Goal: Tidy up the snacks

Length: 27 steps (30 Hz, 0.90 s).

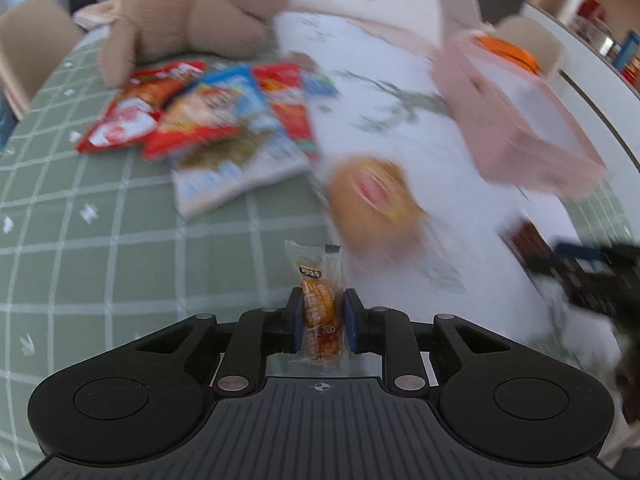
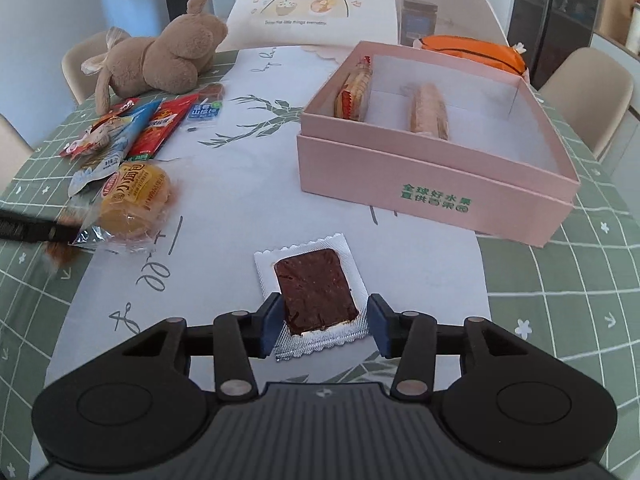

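Note:
My left gripper (image 1: 322, 316) is shut on a small orange snack packet (image 1: 320, 300), held upright above the green checked tablecloth (image 1: 120, 260). My right gripper (image 2: 324, 324) has a flat dark brown snack in a silver wrapper (image 2: 316, 292) between its pads, both of which touch the wrapper's side edges. The open pink box (image 2: 440, 176) stands to the right beyond it, with a striped packet (image 2: 354, 92) and a long roll (image 2: 428, 112) inside. A round yellow bun pack (image 2: 134, 200) lies to the left. A pile of red and blue snack bags (image 2: 132, 128) lies further back.
A brown plush toy (image 2: 160, 60) lies at the back left of the table. An orange pouch (image 2: 472, 52) and a dark jar (image 2: 418, 16) sit behind the box. Beige chairs (image 2: 592, 92) stand around the table. A printed white runner (image 2: 248, 184) covers the middle.

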Motion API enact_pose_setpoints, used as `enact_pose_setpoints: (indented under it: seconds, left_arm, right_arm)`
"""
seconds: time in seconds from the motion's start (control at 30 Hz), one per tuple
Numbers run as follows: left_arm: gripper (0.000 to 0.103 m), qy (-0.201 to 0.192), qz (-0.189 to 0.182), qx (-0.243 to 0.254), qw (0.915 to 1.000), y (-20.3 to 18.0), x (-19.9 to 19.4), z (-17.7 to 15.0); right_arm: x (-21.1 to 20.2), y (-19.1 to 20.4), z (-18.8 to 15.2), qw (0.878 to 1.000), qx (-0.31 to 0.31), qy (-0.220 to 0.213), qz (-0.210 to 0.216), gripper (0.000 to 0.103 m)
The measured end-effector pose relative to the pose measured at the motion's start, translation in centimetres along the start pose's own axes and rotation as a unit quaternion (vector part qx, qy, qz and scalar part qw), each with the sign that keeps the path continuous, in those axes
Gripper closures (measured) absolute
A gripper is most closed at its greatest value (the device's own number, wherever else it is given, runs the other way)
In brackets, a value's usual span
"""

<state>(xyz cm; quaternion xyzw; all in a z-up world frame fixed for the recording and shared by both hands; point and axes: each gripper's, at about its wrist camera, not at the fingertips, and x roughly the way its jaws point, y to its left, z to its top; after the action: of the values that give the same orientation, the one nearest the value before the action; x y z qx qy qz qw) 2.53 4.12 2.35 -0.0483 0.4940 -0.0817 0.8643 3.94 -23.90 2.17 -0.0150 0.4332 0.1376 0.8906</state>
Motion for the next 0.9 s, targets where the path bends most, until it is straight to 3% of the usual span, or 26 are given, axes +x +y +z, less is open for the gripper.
enact_pose_setpoints:
  seconds: [0.17,0.37,0.43,0.53,0.9]
  left_arm:
    - [0.079,0.018,-0.038,0.004,0.9991,-2.3,-0.7,-2.0]
    - [0.079,0.019,-0.026,0.001,0.9995,-3.3,-0.5,-2.0]
    - [0.079,0.019,-0.022,0.001,0.9996,-3.4,-0.5,-2.0]
    - [0.078,0.021,-0.02,-0.004,0.9996,-3.4,-0.5,-1.9]
    - [0.079,0.02,-0.013,0.032,0.9992,-4.7,0.1,-1.8]
  right_arm:
    - [0.3,0.4,0.6,1.0,-0.008,-0.008,0.001,0.056]
    - [1.3,0.7,1.5,1.0,-0.019,-0.004,0.011,0.056]
    - [1.3,0.9,1.8,0.999,-0.031,0.005,0.015,0.064]
    - [0.9,1.0,1.7,0.999,-0.04,0.013,0.015,0.064]
    - [-3.7,-4.5,1.2,1.0,0.003,-0.006,-0.006,0.065]
